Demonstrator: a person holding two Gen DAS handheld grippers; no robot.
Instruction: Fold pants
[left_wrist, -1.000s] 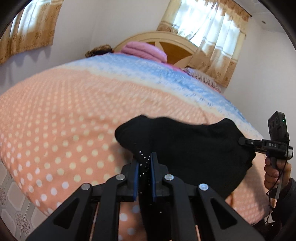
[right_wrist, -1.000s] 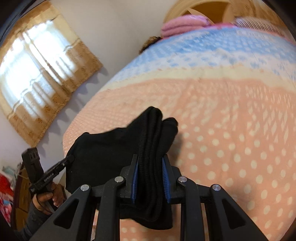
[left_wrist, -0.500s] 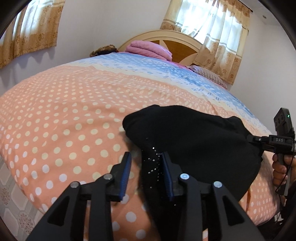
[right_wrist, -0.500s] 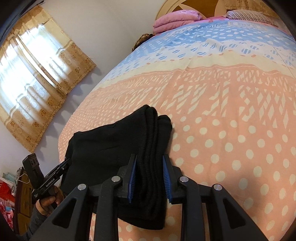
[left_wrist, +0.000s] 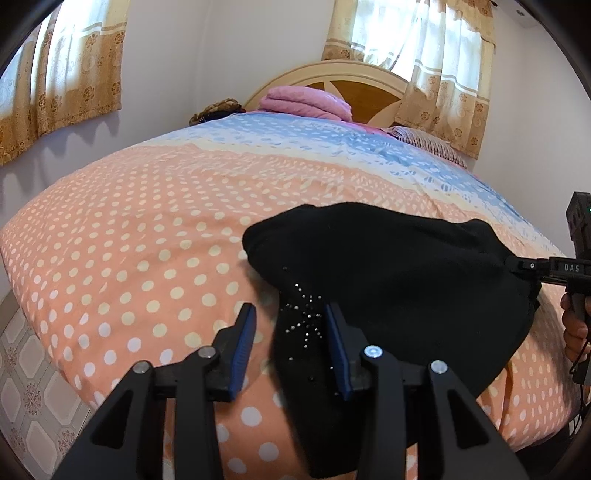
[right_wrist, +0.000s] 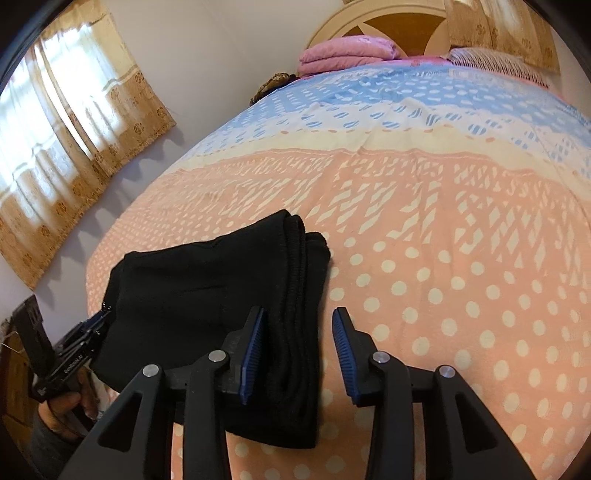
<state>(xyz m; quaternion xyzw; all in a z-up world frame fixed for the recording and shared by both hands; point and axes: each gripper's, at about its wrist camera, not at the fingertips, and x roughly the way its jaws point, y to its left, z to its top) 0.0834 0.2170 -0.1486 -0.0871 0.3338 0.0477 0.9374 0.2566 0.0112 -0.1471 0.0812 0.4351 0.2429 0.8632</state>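
Note:
The black pants (left_wrist: 388, 277) lie folded into a thick bundle near the front edge of the bed. My left gripper (left_wrist: 290, 328) is opening over their left end. The rhinestone-dotted fabric lies between its jaws, next to the right pad and clear of the left one. In the right wrist view the pants (right_wrist: 207, 288) show stacked ribbed edges. My right gripper (right_wrist: 299, 332) is opening too. That edge rests by its left pad, with bedcover showing beside the right pad. Each gripper appears in the other's view, the right gripper (left_wrist: 535, 266) and the left gripper (right_wrist: 92, 328), both at the bundle's ends.
The bedcover (left_wrist: 147, 240) is orange with white dots, turning blue toward the headboard (left_wrist: 369, 85). A folded pink blanket (left_wrist: 306, 103) and a pillow (right_wrist: 495, 62) lie at the far end. Tiled floor (left_wrist: 22, 369) shows below the bed's left edge. A hand (left_wrist: 574, 325) holds the right gripper.
Both grippers have let go of the pants: the left jaws went from shut on the fabric to wide apart, the right jaws widened. The bundle now rests on the bed.

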